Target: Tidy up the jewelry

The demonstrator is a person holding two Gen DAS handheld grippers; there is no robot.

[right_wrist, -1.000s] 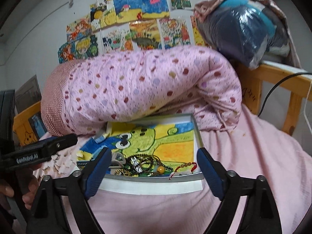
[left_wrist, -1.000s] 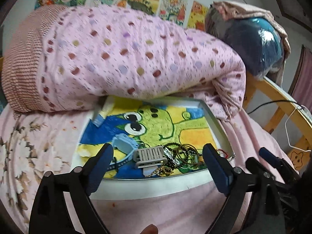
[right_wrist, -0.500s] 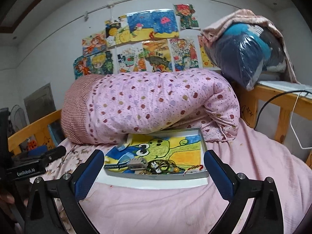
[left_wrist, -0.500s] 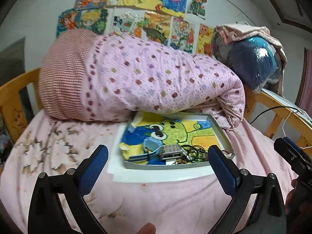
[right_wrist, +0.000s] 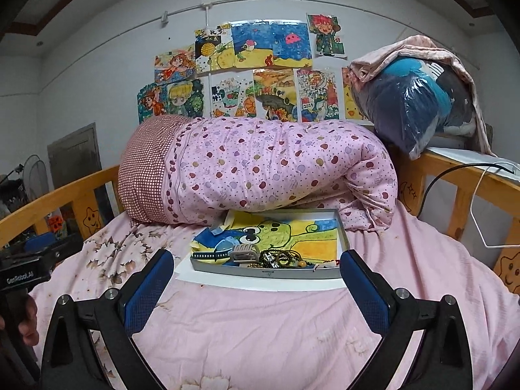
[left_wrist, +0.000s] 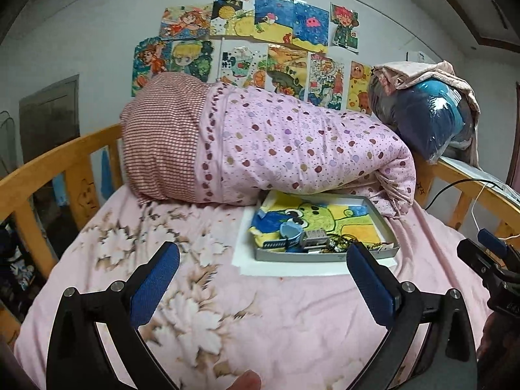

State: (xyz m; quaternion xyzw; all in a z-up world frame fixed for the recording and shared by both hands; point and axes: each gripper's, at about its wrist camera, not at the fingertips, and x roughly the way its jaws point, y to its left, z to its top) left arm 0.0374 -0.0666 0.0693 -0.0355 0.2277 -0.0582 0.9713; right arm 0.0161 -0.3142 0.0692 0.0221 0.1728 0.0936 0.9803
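Observation:
A shallow grey tray (left_wrist: 380,219) (right_wrist: 266,273) lined with a frog drawing lies on a white sheet on the pink bed. At its near edge sits a tangle of bracelets and chains (left_wrist: 344,243) (right_wrist: 282,257), a grey hair clip (left_wrist: 314,237) (right_wrist: 244,251) and a blue watch (left_wrist: 286,231) (right_wrist: 213,253). My left gripper (left_wrist: 263,281) is open and empty, held back from the tray and to its left. My right gripper (right_wrist: 255,281) is open and empty, in front of the tray, well short of it.
A rolled pink spotted quilt (left_wrist: 276,149) (right_wrist: 260,169) lies right behind the tray. Wooden bed rails (left_wrist: 48,165) (right_wrist: 471,175) run along both sides. A bagged bundle (right_wrist: 419,110) sits at the right rail, with a cable and a wire hanger (right_wrist: 481,227).
Both grippers have pulled back and up from the tray, which now looks smaller and farther away. Both stay open and empty. The jewelry has not moved.

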